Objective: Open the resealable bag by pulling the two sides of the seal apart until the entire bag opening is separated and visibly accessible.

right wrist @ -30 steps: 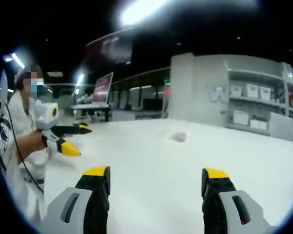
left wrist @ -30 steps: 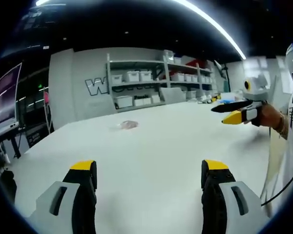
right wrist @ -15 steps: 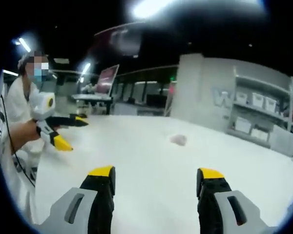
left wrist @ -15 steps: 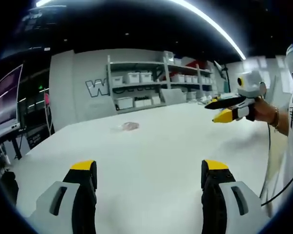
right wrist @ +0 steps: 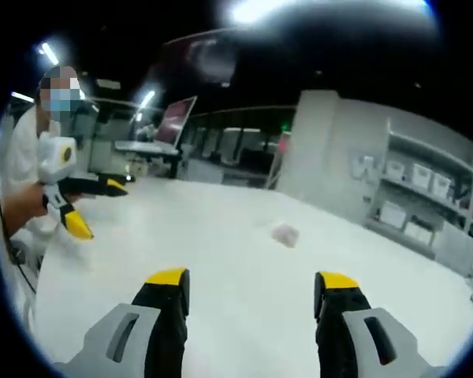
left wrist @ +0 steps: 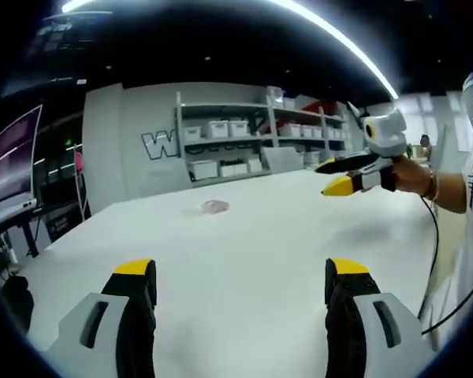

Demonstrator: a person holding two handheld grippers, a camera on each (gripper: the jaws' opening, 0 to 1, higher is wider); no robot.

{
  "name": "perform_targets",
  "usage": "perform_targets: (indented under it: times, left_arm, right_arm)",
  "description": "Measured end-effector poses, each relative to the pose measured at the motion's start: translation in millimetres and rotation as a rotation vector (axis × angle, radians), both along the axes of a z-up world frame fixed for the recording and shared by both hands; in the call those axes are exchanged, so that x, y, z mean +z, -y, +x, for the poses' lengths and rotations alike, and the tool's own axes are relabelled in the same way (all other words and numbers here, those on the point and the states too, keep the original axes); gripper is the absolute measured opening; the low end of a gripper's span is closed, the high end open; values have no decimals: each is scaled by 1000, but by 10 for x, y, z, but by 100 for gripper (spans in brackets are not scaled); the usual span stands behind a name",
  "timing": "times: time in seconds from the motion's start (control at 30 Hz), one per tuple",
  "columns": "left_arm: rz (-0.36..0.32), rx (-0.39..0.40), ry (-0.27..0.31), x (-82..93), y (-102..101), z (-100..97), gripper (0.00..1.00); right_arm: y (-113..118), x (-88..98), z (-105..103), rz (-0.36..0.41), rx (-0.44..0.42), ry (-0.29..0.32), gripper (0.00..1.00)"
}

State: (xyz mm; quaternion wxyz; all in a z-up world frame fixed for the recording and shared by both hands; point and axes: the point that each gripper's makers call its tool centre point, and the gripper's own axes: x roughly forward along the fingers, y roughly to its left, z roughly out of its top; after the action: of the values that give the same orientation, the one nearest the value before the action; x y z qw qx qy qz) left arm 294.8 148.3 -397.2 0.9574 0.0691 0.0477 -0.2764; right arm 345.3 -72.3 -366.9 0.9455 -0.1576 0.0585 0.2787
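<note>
A wide white table (left wrist: pixel 244 244) with a smooth matte top runs across the room, and the resealable bag (left wrist: pixel 214 206) lies out on it, small, pale and faintly pinkish, a crumpled translucent lump well away from both tools. In the right gripper view the same bag (right wrist: pixel 284 234) sits out in the middle of the table (right wrist: pixel 221 260), too small and blurred to tell whether its seal is parted.

The left gripper (left wrist: pixel 243 276) hangs above the near part of the table with its jaws spread wide, nothing between them. Each jaw is a chunky grey moulded body with a black inner face and a bright yellow cap at the tip. From the other side, it (right wrist: pixel 85 206) shows in a person's hand (right wrist: pixel 20 209), its slim black and yellow jaws splayed apart, one level and one angled down.

The right gripper (right wrist: pixel 252 287) is likewise parted, holding nothing, its yellow-capped tips standing above bare tabletop. Seen in the left gripper view it (left wrist: pixel 337 177) is held over the far right of the table by a hand (left wrist: pixel 406 175) with a band at the wrist, and a thin dark cable (left wrist: pixel 435 236) curves down from it.

Behind the table, grey metal shelving (left wrist: pixel 252 142) carries rows of white boxy bins against a pale grey wall with large lettering.
</note>
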Motion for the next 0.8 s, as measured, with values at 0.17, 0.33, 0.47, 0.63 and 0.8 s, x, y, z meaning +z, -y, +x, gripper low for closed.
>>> perform_targets:
  times: [0.17, 0.33, 0.47, 0.63, 0.8]
  left_arm:
    - [2, -1, 3, 25, 6, 3, 87]
    - [7, -7, 13, 77, 39, 5, 88]
    - [11, -8, 22, 118, 54, 4, 88]
    - [10, -9, 24, 133, 66, -1, 88]
    - [15, -6, 22, 136, 66, 3, 88]
  right_arm:
    - [-51, 47, 124, -18, 13, 13, 61]
    - [-92, 126, 264, -26, 20, 34, 58]
    - [-144, 134, 399, -46, 28, 46, 54]
    - [-159, 82, 585, -60, 19, 41, 51]
    - [-215, 64, 761, -89, 26, 47, 45]
